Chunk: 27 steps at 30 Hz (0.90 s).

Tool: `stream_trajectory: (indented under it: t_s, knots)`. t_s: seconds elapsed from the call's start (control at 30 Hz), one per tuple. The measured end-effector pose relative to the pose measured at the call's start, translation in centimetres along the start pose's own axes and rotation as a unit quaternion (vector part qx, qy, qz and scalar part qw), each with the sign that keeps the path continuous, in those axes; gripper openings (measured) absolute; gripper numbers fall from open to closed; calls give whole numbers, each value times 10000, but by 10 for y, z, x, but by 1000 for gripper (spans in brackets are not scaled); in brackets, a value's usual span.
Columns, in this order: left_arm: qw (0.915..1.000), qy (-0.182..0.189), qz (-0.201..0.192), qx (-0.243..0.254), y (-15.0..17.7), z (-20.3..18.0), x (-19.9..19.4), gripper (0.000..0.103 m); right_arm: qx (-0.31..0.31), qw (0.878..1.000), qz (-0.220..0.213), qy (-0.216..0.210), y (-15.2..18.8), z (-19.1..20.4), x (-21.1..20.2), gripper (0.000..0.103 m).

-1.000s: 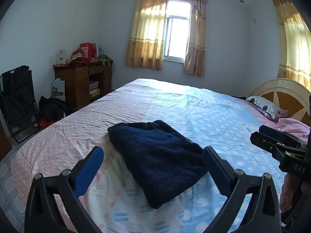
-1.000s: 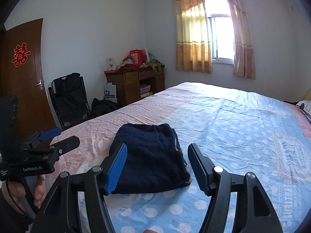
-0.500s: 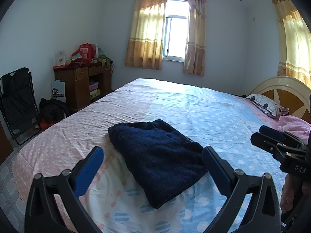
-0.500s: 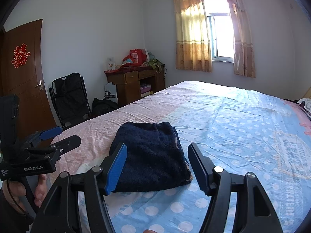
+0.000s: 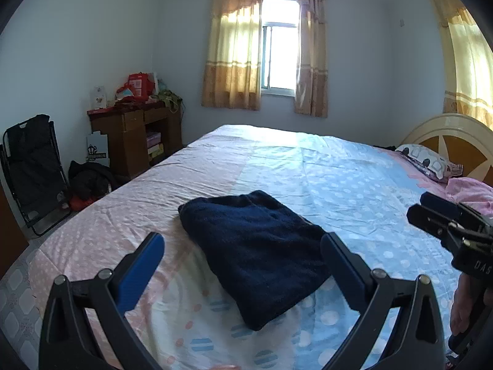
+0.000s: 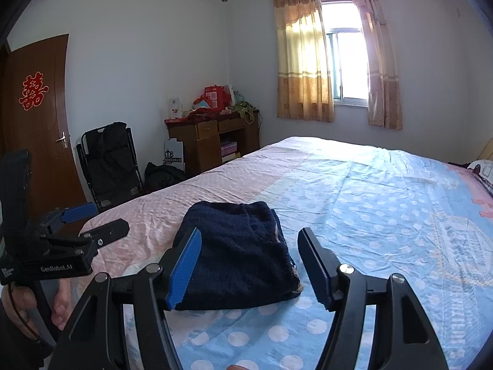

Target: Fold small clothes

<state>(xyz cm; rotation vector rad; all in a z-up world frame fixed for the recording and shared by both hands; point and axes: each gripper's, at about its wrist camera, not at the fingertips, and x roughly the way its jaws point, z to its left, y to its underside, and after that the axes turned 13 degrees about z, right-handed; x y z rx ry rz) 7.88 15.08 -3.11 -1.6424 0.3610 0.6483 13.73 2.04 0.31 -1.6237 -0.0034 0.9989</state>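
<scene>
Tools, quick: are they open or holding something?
Left tool: open, holding nothing.
Right tool: open, holding nothing.

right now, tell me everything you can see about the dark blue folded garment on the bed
The navy folded garment is a thick, fuzzy, knit-looking piece, folded into a rough rectangle of several layers whose edges show at one side, with a brownish trim at one corner. It lies flat on the polka-dot bedsheet, across the pink and blue halves. Nothing but the sheet touches it; both grippers hover short of it, open.
</scene>
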Motion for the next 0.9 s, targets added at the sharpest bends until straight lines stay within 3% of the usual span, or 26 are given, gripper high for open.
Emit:
stream_trajectory:
  t_s: [0.4, 0.9]
  knots:
    - [9996, -86, -220, -184, -10, 20, -10, 103, -149, 9992, -361, 69, -2, 12, -16, 66]
    - [9996, -150, -194, 112, -5, 10, 1, 103, -168, 9996, -218, 65, 0, 9, -9, 66]
